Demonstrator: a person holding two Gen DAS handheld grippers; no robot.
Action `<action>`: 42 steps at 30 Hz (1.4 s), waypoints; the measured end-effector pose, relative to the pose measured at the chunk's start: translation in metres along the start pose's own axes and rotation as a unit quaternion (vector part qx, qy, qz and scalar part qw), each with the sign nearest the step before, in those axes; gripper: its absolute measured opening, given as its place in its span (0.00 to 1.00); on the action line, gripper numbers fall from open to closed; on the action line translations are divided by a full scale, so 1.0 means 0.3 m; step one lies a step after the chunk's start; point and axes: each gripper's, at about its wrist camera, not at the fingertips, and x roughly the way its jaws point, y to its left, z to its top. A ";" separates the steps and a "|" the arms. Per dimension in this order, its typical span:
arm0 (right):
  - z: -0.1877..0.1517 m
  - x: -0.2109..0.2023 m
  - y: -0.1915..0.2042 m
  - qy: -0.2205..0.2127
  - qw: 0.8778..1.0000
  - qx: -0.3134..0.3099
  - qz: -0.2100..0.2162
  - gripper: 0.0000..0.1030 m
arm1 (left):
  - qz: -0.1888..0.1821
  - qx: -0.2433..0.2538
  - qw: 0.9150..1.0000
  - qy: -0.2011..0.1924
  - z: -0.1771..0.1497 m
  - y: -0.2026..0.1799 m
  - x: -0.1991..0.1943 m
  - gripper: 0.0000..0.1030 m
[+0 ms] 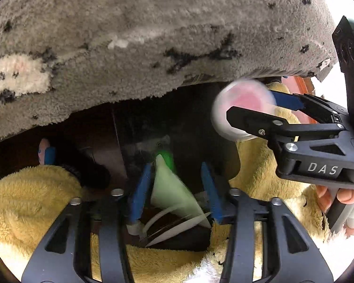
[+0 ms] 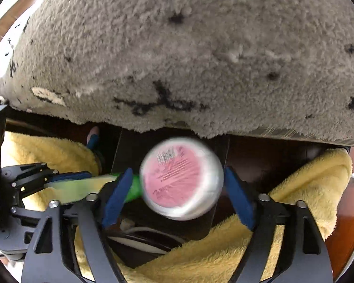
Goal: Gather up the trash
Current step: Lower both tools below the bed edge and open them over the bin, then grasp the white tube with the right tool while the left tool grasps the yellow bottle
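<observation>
Drop step, over the dark bin (image 1: 177,127) between the yellow towels (image 1: 23,200).

Left gripper (image 1: 174,188): fingers narrow, pale green tube (image 1: 170,186) loose between them, apparently released.

Right gripper (image 2: 177,193): fingers wide, pink-and-white tub (image 2: 181,184) blurred between them, likely falling.

Next: confirm both landed, lift clear.

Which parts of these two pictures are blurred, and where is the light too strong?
Left wrist view: the green tube and white cup are motion-smeared, the rug is sharp, and the top right corner is washed out white. Right wrist view: the cup is blurred, its barcode unreadable; the gap under the rug is dark.
</observation>
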 end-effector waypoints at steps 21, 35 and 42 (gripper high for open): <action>0.159 -0.481 -0.059 -0.188 0.980 -0.015 -0.063 0.84 | 0.088 0.045 0.974 -0.203 0.090 -0.066 -0.373 0.74; 0.428 -0.542 -0.097 -0.271 0.958 -0.007 -0.090 0.85 | 0.120 0.034 0.953 -0.277 0.362 0.062 -0.529 0.77; 0.548 -0.448 -0.124 -0.281 0.954 0.013 -0.099 0.83 | 0.123 0.033 0.949 -0.289 0.554 0.144 -0.547 0.69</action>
